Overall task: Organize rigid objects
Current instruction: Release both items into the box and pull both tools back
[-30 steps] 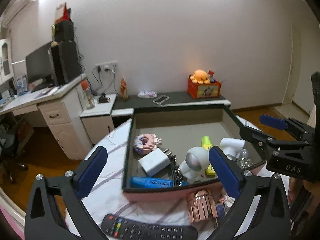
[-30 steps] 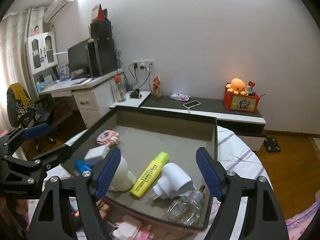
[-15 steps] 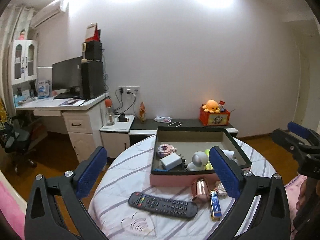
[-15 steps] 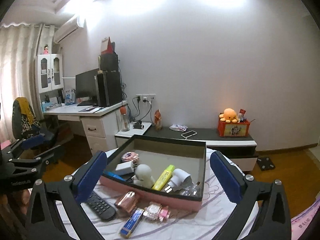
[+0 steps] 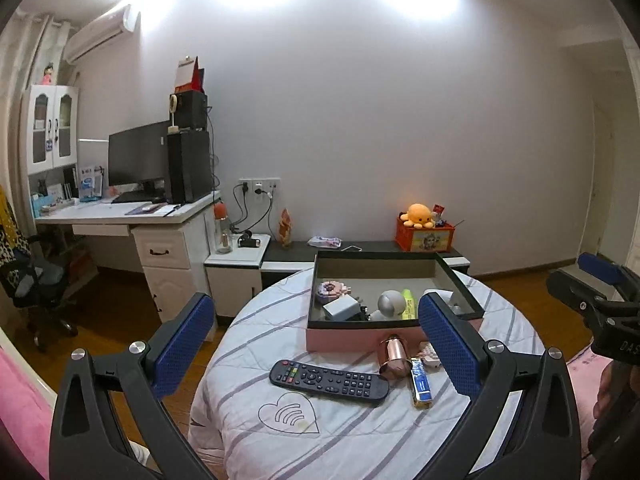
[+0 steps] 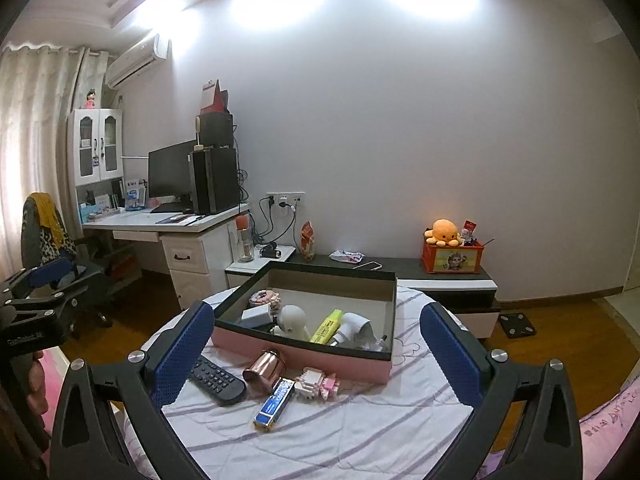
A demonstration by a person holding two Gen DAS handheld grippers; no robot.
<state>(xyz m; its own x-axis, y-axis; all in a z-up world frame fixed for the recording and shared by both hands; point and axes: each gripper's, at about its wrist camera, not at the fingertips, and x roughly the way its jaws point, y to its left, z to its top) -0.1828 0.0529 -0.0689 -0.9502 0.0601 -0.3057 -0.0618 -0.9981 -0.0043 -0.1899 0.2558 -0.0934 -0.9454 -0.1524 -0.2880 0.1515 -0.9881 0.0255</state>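
Note:
A pink box with a dark rim (image 5: 360, 334) (image 6: 304, 356) stands on the round table and holds several items, among them a yellow highlighter (image 6: 328, 325), a white charger (image 5: 340, 307) and a white round gadget (image 6: 294, 320). In front of the box lie a black remote (image 5: 328, 377) (image 6: 214, 378), a copper cup on its side (image 5: 394, 354) (image 6: 264, 368), a blue and gold tube (image 5: 420, 380) (image 6: 276, 402) and a pink block toy (image 6: 318, 383). My left gripper (image 5: 316, 344) and right gripper (image 6: 316, 346) are open, empty and held back from the table.
The table has a white striped quilted cloth (image 5: 360, 432). Behind it are a low dark shelf with an orange box (image 6: 452, 258), a white desk with a monitor (image 5: 138, 168) and an office chair (image 5: 36, 284). Wooden floor lies on both sides.
Both grippers have pulled back and up from over the box, so the whole table now shows. Both stay open and empty.

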